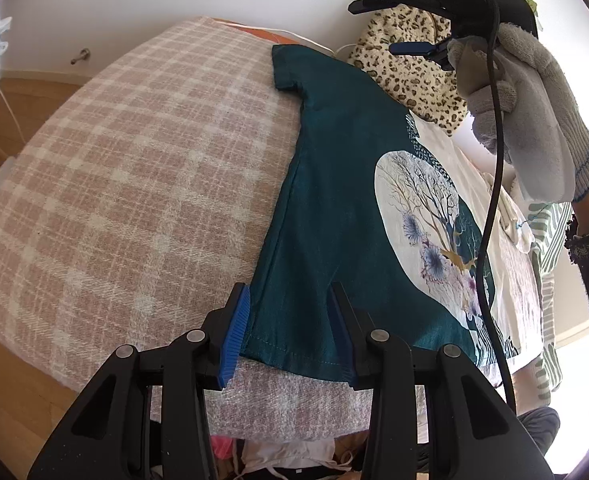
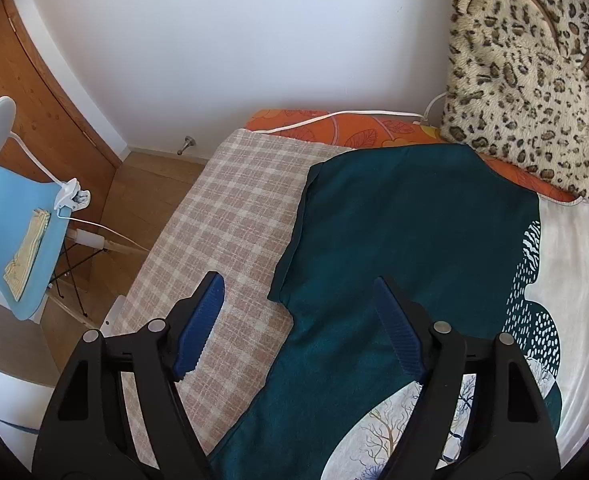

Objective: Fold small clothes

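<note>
Teal T-shirt lies flat on the plaid blanket; my left tongs stand narrow astride its hem corner, my right tongs wide above the sleeve. I should pinch both edges squarely before folding across.

Bed is wearing a pink-and-cream plaid blanket over an orange leaf-print sheet. Teal tee with a tree print is lying flat on the blanket, hem at the near edge. Leopard-print fleece is sitting at the far end by the wall. White cable is running across the orange sheet.
</note>
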The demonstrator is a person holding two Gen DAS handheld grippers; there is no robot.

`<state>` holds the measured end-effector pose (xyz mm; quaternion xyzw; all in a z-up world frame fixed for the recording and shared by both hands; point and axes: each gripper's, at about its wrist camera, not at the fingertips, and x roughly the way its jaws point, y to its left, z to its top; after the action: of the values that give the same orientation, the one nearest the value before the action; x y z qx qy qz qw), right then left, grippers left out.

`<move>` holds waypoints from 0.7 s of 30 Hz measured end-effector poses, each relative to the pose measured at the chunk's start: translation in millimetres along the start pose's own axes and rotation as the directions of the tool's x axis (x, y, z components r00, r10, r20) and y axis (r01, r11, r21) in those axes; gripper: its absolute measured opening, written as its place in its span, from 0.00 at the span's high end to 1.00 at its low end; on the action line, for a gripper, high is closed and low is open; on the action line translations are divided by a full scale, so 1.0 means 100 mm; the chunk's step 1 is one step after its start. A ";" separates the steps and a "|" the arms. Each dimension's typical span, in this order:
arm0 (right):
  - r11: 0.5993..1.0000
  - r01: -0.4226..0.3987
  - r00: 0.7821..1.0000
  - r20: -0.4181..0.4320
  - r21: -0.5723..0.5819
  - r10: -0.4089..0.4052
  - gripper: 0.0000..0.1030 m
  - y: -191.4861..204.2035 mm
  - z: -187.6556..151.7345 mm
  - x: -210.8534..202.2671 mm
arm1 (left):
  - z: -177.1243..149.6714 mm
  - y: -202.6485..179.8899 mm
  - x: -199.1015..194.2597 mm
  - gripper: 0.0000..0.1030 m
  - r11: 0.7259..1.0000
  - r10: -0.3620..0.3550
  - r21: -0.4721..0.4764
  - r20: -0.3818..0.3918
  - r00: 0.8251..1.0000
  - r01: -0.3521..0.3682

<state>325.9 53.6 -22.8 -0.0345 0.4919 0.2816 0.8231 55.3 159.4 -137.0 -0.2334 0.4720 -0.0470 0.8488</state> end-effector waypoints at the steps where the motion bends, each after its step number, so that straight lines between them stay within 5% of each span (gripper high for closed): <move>1: 1.000 -0.001 1.000 -0.013 -0.002 0.001 0.28 0.02 0.03 0.10 | 0.00 0.02 0.03 0.64 1.000 -0.007 -0.013 -0.012 1.000 0.007; 3: 1.000 -0.008 0.999 -0.053 0.005 0.008 0.43 0.05 0.09 0.32 | -0.02 0.03 0.08 0.64 1.000 -0.015 -0.021 -0.030 0.999 0.014; 6: 1.000 -0.004 0.996 -0.088 0.002 0.005 0.49 0.11 0.18 0.58 | -0.04 0.00 0.10 0.64 1.000 -0.002 -0.011 -0.031 1.000 0.002; 14: 0.999 0.012 0.990 -0.141 0.030 -0.008 0.52 0.15 0.36 1.16 | -0.05 0.10 0.11 0.64 0.998 0.024 -0.054 -0.027 0.999 -0.026; 21: 0.989 0.129 0.978 -0.156 -0.069 -0.138 0.53 0.29 0.50 1.50 | -0.05 -0.03 0.18 0.64 1.000 0.016 -0.005 -0.037 0.999 -0.017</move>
<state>404.3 159.1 -114.9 -0.1139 0.5447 0.2361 0.7966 61.5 149.7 -152.6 -0.2311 0.4898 -0.0430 0.8396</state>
